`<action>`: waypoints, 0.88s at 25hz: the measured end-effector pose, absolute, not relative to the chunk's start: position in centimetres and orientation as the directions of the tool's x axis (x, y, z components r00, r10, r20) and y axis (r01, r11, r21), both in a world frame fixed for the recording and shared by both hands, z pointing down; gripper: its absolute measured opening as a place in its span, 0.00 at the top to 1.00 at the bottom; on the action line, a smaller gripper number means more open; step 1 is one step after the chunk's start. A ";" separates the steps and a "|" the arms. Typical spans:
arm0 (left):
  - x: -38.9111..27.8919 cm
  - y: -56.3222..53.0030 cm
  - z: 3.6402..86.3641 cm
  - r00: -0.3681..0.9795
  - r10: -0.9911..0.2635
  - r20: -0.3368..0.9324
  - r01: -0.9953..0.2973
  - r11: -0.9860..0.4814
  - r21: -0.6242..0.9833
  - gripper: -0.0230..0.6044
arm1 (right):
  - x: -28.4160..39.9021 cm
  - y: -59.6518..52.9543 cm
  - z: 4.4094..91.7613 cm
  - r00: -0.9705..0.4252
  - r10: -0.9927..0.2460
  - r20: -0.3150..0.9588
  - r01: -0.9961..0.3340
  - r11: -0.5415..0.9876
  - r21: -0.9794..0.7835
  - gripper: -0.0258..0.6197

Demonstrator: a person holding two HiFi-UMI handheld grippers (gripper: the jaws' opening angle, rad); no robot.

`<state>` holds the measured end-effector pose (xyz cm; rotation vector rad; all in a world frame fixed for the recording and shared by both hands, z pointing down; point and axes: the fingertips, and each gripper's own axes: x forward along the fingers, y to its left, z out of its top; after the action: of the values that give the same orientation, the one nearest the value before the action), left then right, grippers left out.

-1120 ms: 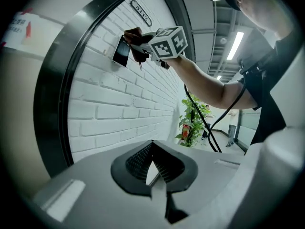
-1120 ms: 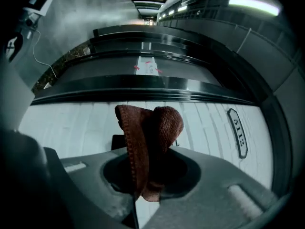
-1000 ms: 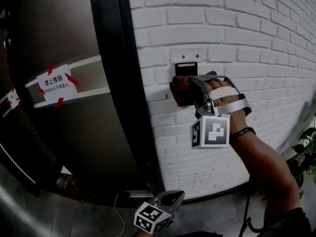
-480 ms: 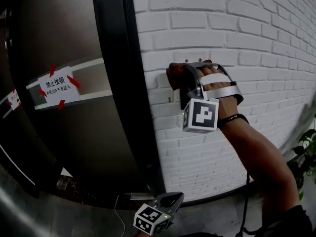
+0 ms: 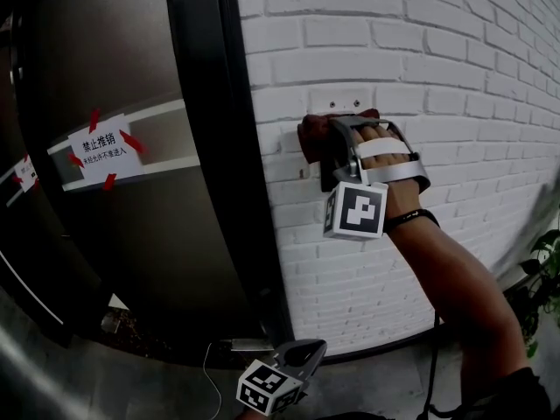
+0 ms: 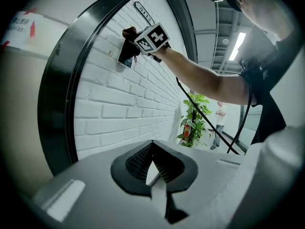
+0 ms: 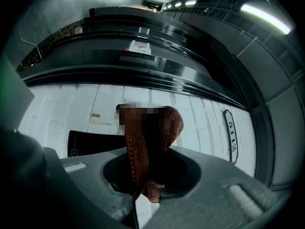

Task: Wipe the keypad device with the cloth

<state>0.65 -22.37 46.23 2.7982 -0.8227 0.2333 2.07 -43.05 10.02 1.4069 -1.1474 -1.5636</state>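
Note:
The black keypad device (image 7: 90, 141) hangs on the white brick wall (image 5: 455, 86). In the head view only its lower part (image 5: 325, 180) shows behind my right gripper (image 5: 325, 140). That gripper is shut on a dark red cloth (image 7: 153, 128), and the cloth (image 5: 313, 132) is pressed against the top of the device. From the left gripper view the device (image 6: 126, 57) and the cloth (image 6: 128, 33) appear high on the wall. My left gripper (image 5: 306, 350) hangs low by the floor, away from the wall, its jaws (image 6: 152, 163) shut and empty.
A black door frame (image 5: 210, 147) runs just left of the device. Beyond it is a metal door with a taped paper notice (image 5: 103, 147). A thin cable (image 5: 210, 370) lies on the floor. A potted plant (image 5: 544, 274) stands at the right, and a person (image 6: 219, 123) far off.
My right gripper has slid the cloth up and left over the device, covering its top edge, then eased slightly down. The left gripper has not moved.

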 end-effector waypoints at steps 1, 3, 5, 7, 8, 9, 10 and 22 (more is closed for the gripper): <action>0.6 -22.4 46.2 0.830 -0.517 0.209 -0.550 -0.821 0.156 0.94 | 2.3 -43.1 10.3 -0.132 -0.932 -0.338 -0.041 -0.335 0.941 0.88; 0.6 -22.3 46.2 0.829 -0.519 0.207 -0.552 -0.820 0.152 0.94 | 2.6 -43.3 11.0 -0.122 -0.936 -0.330 -0.032 -0.329 0.944 0.88; 0.6 -22.4 46.1 0.826 -0.525 0.204 -0.555 -0.819 0.143 0.94 | 2.6 -43.2 11.7 -0.126 -0.938 -0.323 -0.036 -0.321 0.946 0.88; 0.6 -22.4 46.1 0.826 -0.525 0.204 -0.556 -0.820 0.140 0.94 | 2.6 -43.2 12.3 -0.130 -0.940 -0.316 -0.033 -0.315 0.949 0.88; 0.6 -22.5 46.0 0.826 -0.525 0.204 -0.555 -0.820 0.140 0.94 | 2.6 -43.1 12.5 -0.133 -0.940 -0.313 -0.037 -0.311 0.950 0.88; 0.7 -22.5 46.0 0.827 -0.525 0.204 -0.555 -0.820 0.141 0.94 | 2.5 -43.0 12.7 -0.136 -0.941 -0.309 -0.041 -0.306 0.951 0.88; 0.7 -22.5 46.0 0.828 -0.523 0.204 -0.554 -0.820 0.144 0.94 | 2.5 -43.0 12.9 -0.138 -0.942 -0.306 -0.044 -0.303 0.952 0.88; 1.2 -22.1 45.8 0.842 -0.501 0.201 -0.534 -0.828 0.173 0.94 | 3.3 -43.3 16.4 -0.125 -0.954 -0.272 -0.011 -0.273 0.962 0.88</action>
<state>1.21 -22.10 45.84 2.7989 -0.7968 0.2161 3.32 -43.33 16.35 1.3444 -1.1536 -1.5109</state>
